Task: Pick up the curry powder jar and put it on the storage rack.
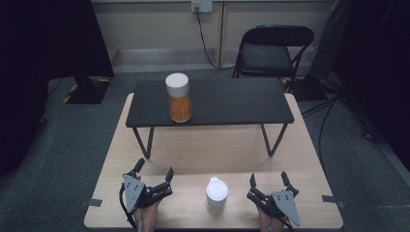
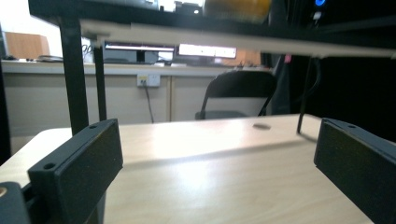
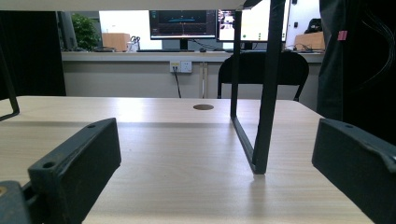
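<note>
A jar of orange stuff with a white cap [image 1: 179, 98] stands on the left part of a low black shelf [image 1: 232, 101] across the back of the wooden table [image 1: 212, 150]. A small white-lidded container [image 1: 216, 195] stands near the front edge, between my two grippers. My left gripper [image 1: 153, 171] rests open at the front left, with nothing between its jaws. My right gripper [image 1: 269, 179] rests open at the front right, likewise holding nothing. In the left gripper view my left gripper [image 2: 212, 154] faces bare tabletop under the shelf. In the right gripper view my right gripper [image 3: 215, 154] faces the shelf's black leg [image 3: 261, 102].
The shelf stands on thin black wire legs [image 1: 144, 142] at both ends, with open tabletop beneath. A black folding chair [image 1: 270, 50] stands beyond the table by the wall. Dark curtains [image 1: 43, 38] flank both sides. Cables [image 1: 329, 111] lie on the floor at right.
</note>
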Available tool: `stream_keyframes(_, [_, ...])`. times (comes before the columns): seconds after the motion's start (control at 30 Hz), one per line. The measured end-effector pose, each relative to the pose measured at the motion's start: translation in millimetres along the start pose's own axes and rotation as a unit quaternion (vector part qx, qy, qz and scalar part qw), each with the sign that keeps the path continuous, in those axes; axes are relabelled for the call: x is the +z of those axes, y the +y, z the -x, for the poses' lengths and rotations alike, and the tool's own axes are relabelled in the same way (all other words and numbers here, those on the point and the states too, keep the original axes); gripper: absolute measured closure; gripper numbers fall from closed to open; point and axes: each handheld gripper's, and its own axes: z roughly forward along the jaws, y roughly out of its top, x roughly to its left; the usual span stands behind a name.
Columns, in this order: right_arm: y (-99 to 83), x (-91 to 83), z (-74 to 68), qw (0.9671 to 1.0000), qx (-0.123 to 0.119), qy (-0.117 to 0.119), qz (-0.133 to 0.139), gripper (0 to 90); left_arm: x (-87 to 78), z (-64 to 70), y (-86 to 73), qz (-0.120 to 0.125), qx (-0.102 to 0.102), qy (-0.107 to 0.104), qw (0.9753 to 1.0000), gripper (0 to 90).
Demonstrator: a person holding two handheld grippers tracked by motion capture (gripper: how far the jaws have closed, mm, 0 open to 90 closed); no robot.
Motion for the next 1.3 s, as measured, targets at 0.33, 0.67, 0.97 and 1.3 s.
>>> stream_keyframes(0.33, [0.3,0.2,0.2,1.0000,-0.001,0.001,-0.001,0.0,-1.8,4.2,-21.1,-0.011,0.014,0.006,0.9998,0.0])
stream_keyframes(0.67, [0.0,0.0,0.1,1.0000,0.000,0.000,0.000,0.0,0.5,2.5,-29.3,-0.006,0.011,0.007,0.9999,0.0])
stream_keyframes(0.97, [0.1,0.0,-0.5,1.0000,0.000,-0.002,0.000,0.0,3.5,3.9,-33.6,-0.017,0.013,0.011,0.9997,0.1])
stream_keyframes(1.3, [-0.1,-0.1,-0.1,1.0000,0.000,-0.001,0.000,0.0,3.3,9.0,-34.4,-0.015,0.014,0.025,0.9995,0.0])
